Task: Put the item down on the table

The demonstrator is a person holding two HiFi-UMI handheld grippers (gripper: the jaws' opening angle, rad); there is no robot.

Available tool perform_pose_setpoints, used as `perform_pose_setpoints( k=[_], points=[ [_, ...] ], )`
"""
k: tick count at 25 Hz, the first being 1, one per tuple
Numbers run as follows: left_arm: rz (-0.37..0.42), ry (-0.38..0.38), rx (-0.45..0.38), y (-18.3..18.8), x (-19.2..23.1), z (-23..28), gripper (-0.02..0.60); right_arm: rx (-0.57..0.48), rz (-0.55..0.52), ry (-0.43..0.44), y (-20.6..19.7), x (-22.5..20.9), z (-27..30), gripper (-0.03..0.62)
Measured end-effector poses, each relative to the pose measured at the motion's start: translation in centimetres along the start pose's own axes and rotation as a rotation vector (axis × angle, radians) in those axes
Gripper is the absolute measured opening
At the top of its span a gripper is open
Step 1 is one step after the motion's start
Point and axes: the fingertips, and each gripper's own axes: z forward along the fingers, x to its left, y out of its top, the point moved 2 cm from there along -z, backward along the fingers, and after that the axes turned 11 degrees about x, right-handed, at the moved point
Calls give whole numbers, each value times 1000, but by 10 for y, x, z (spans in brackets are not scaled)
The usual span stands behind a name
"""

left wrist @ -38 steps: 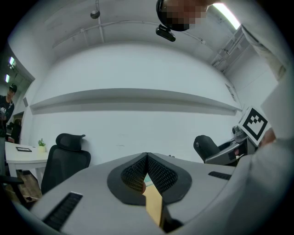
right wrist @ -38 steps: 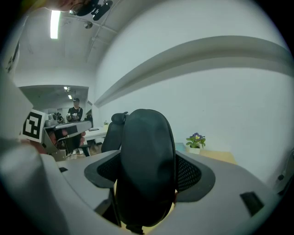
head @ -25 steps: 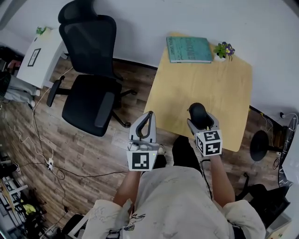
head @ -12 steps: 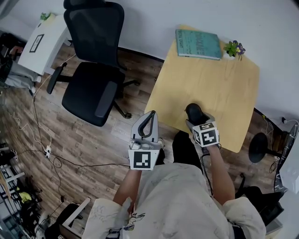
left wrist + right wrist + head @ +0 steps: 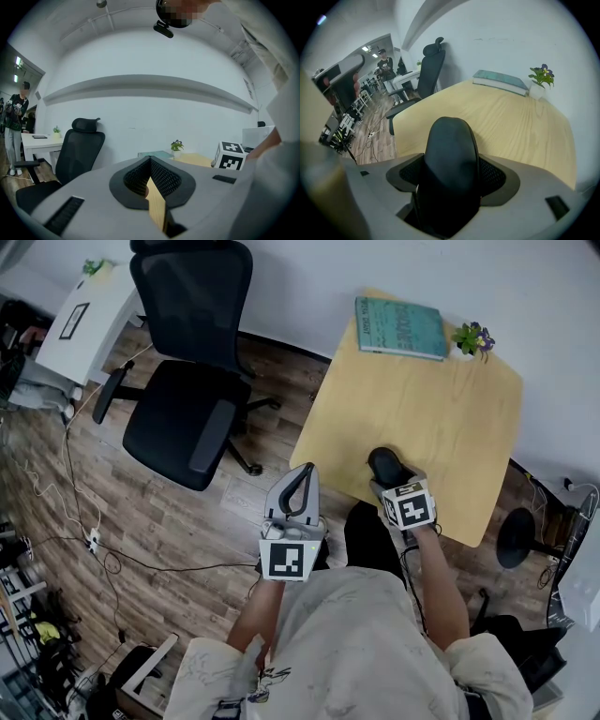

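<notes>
Right gripper (image 5: pixel 389 479) has shifted slightly toward the near edge of the light wooden table (image 5: pixel 441 409), its jaws clamped on a black rounded item (image 5: pixel 450 154) just above that edge. Left gripper (image 5: pixel 301 476) is closed and empty. Risk: if released this close to the edge, the item may tumble off.

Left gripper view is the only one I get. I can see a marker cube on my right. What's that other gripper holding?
Observer: The right gripper has its jaws shut on a black rounded item.
Operator: Is it on the table yet?
Observer: The head view shows it over the wooden table, near the front edge. I cannot tell if it touches.
Operator: And where's my gripper?
Observer: The left gripper is just off the table's near corner, above the wooden floor.
</notes>
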Motion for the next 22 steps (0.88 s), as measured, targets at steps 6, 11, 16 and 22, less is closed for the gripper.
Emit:
perform_pose_setpoints(
  k=[6,11,16,22],
  points=[
    [3,-16,3,-2,-5,3,3,6,-3,9,0,0,2,353],
    [-7,-35,9,-1,-8,4,3,-8,-9,12,0,3,1,353],
    [-6,-37,11,-1,-8,1,3,-76,10,6,4,-1,-10,353],
    [1,-53,-15,8,-10,-1,3,-164,53,11,14,-7,-37,353]
  ],
)
